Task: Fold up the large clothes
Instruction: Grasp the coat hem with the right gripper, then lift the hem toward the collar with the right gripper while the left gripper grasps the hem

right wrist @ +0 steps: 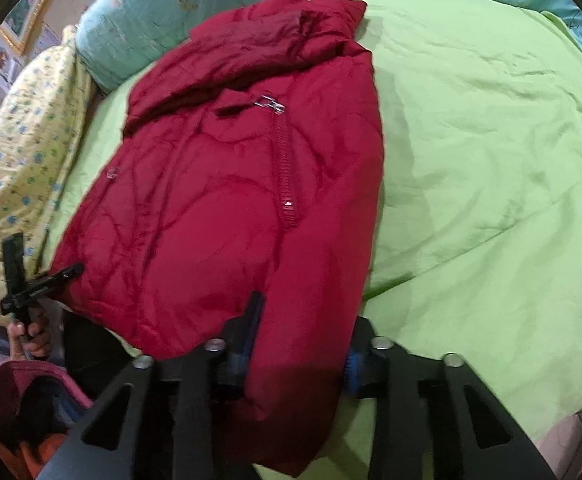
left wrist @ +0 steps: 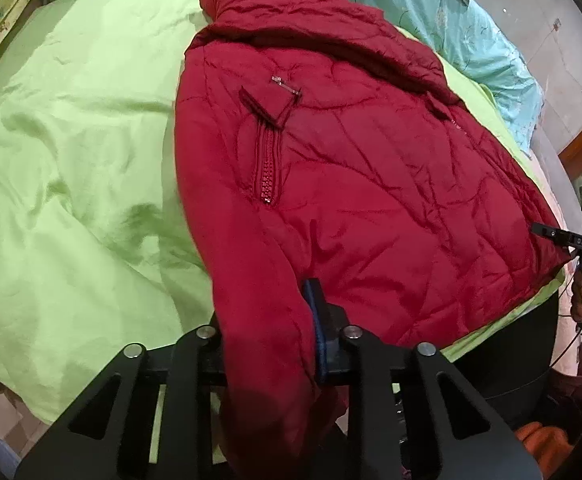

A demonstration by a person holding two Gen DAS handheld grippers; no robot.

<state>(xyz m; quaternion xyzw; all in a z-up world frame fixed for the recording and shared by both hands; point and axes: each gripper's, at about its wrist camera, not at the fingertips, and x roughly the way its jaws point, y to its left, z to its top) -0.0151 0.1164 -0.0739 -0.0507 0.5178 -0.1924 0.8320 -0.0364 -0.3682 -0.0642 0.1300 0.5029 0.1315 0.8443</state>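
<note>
Left gripper (left wrist: 275, 320): jaws clamped on a thick fold of the red jacket (left wrist: 351, 184), at 6 o'clock in the left wrist view, only the blue-edged finger (left wrist: 318, 320) on the 3 o'clock side showing. Right gripper (right wrist: 297, 344): jaws likewise clamped on a bulky fold of the same jacket near its hem, at 6 o'clock in the right wrist view, blue pads (right wrist: 251, 332) pressing in from both sides. Beyond the jaws, jacket spread flat across the green sheet (left wrist: 71, 152) of the bed, collar toward 12 o'clock, pocket zipper (left wrist: 269, 160) near the centre. Farther out, teal floral quilt (left wrist: 471, 36) from 12 to 2 o'clock. In the right wrist view, yellow floral bedding (right wrist: 19, 160) at 9 o'clock.
</note>
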